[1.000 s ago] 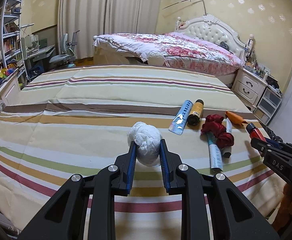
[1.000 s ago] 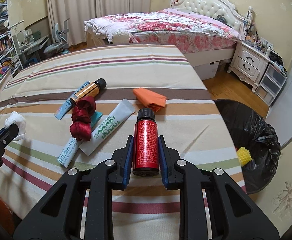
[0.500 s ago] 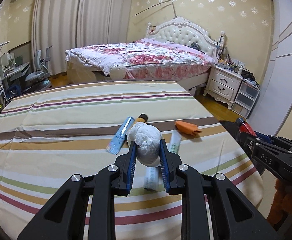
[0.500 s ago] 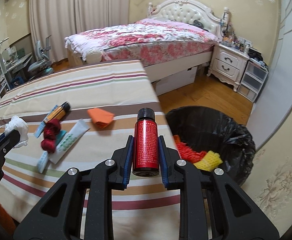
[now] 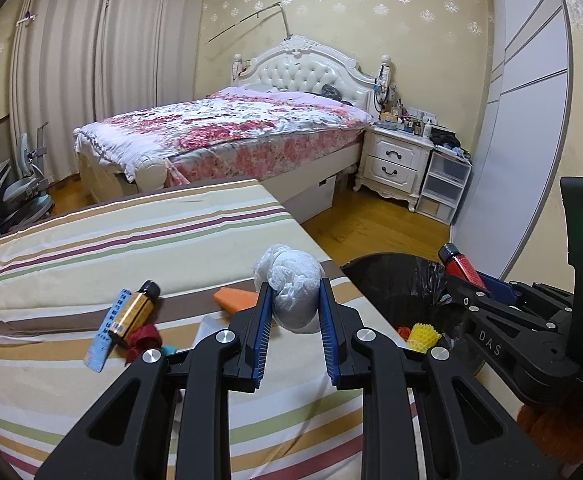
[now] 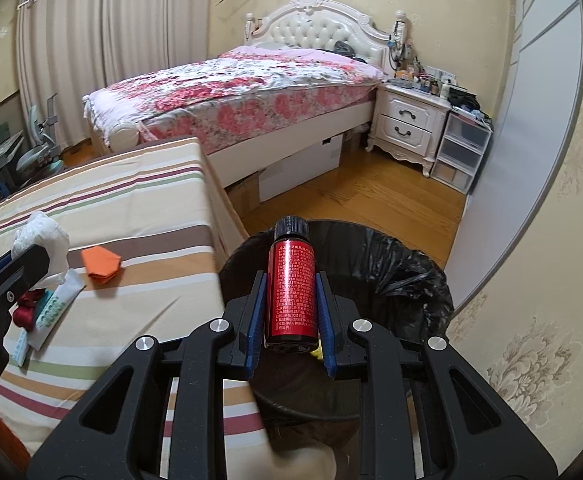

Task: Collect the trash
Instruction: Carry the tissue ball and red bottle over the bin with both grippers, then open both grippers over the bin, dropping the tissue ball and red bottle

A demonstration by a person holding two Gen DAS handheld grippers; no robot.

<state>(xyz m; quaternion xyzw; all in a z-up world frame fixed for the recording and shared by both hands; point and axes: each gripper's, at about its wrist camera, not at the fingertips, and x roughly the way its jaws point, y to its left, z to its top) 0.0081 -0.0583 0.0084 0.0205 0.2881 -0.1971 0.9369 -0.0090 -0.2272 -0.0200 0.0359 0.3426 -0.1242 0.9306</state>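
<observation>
Both grippers have swung from over the striped bench (image 5: 91,248) toward the black-lined trash bin (image 6: 411,264), which stands on the wood floor (image 6: 371,188) beside the bench's edge, in a bedroom with a floral bed (image 5: 231,128) beyond. Angled downward over the bin, the right gripper (image 6: 291,312) has its fingers (image 6: 258,312) pinching a red bottle (image 6: 291,292), whose long axis runs along the fingers, black cap pointing away toward the bin's far rim. Nearer the bench's edge beside the bin, the left gripper (image 5: 294,316) pinches a crumpled white wad (image 5: 291,292). On the bench left of the bin lie an orange wrapper (image 5: 235,299), an amber bottle (image 5: 133,312) and a tube (image 6: 55,304).
</observation>
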